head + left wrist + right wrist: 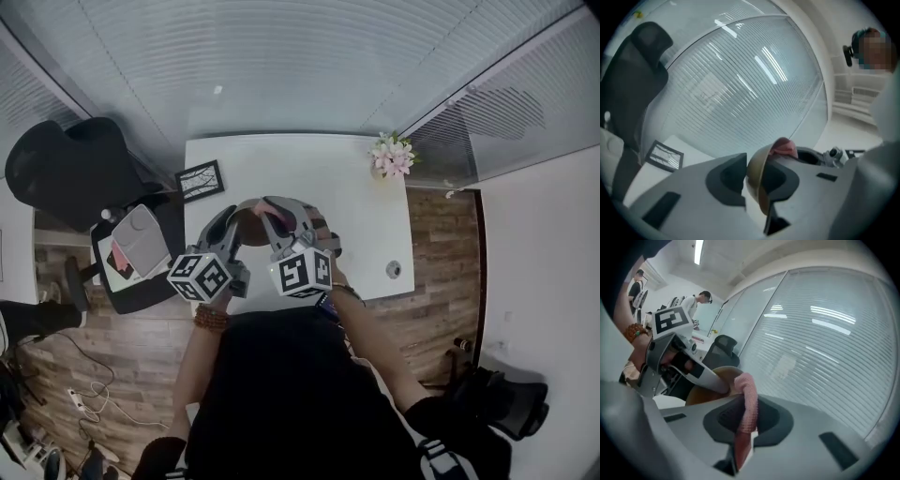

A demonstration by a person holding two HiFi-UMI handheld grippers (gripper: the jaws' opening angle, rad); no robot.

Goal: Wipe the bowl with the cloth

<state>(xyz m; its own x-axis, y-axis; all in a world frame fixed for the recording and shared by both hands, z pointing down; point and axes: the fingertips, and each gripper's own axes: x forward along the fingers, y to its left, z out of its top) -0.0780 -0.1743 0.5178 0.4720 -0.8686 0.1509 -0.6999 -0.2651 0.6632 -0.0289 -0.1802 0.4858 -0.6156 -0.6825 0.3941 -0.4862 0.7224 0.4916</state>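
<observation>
Mid-wipe: bowl in left tool, cloth in right, both over the white desk [309,169].

Leaves framed picture [200,180] at far left, well clear of the work. Clamps left gripper [757,180] on the wall of the brown bowl [753,169], rim between the pads. Holds the bowl on edge, apparently off the desk, probably to turn the hollow toward the other tool. Drapes pink cloth [747,404] over the bowl's upper rim. Pinches that cloth tight in right gripper [747,423], loose fold standing past the pads, likely to keep hard tips off the bowl. Leaves flowers [392,155] at far right, untouched.
</observation>
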